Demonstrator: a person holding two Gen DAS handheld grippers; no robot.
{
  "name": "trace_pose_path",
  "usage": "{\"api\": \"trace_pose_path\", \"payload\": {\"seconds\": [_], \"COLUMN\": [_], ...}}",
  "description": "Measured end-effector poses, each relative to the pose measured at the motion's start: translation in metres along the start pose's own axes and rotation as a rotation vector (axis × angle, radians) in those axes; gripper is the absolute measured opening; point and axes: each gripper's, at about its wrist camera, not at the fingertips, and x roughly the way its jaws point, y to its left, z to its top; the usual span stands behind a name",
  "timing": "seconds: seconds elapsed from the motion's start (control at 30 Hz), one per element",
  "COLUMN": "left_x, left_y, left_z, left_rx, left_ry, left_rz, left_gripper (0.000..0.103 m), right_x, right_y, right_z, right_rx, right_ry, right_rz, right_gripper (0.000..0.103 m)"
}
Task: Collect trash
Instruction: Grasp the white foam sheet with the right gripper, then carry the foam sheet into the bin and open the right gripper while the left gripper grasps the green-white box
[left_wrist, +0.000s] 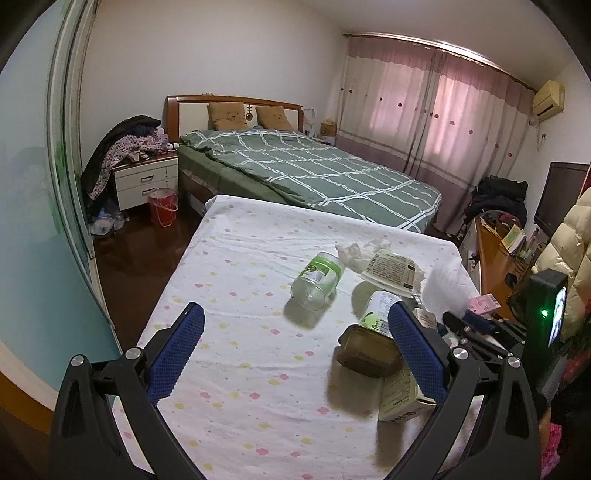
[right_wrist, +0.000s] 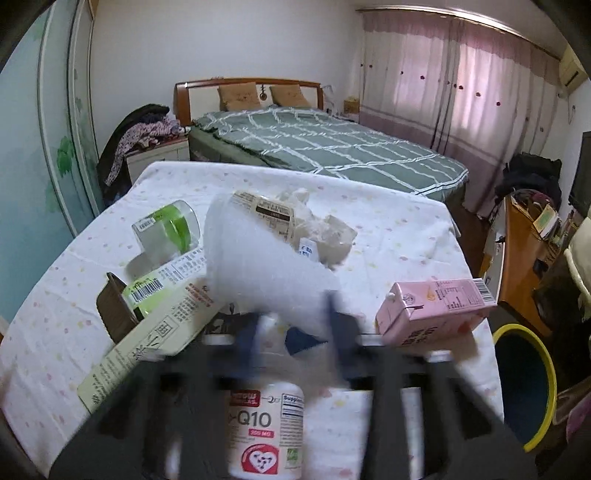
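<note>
Trash lies on a table with a flowered cloth. My left gripper is open and empty above the cloth; a brown bottle with a green label lies by its right finger. A clear jar lies on its side beyond, near crumpled tissue and a labelled wrapper. My right gripper is blurred by motion; a sheet of white foam wrap sits between its fingers. A white CoQ10 bottle lies under it. A pink carton lies to the right, a cream box to the left.
A yellow-rimmed bin stands on the floor right of the table. A bed with a green quilt lies beyond the table. A nightstand and a red bucket stand at the left. A wooden desk stands at the right.
</note>
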Motion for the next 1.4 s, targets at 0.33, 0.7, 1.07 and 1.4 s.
{"api": "trace_pose_path", "payload": {"seconds": [0.33, 0.7, 1.07, 1.4], "left_x": [-0.005, -0.006, 0.016, 0.050], "left_y": [-0.026, -0.067, -0.097, -0.107], "left_z": [0.000, -0.013, -0.040, -0.045], "left_rx": [0.041, 0.113, 0.166, 0.190], "left_ry": [-0.004, 0.030, 0.128, 0.196], "left_rz": [-0.021, -0.091, -0.165, -0.169], "left_gripper": [0.098, 0.098, 0.098, 0.098], "right_x": [-0.047, -0.108, -0.131, -0.094], "right_y": [-0.037, -0.103, -0.198, -0.252], "right_z": [0.005, -0.004, -0.048, -0.084], "right_rx": [0.109, 0.280, 0.503, 0.612], "right_ry": [-0.103, -0.178, -0.185, -0.051], "right_rz": [0.037, -0.001, -0.276, -0.418], "right_gripper": [0.012, 0.012, 0.012, 0.012]}}
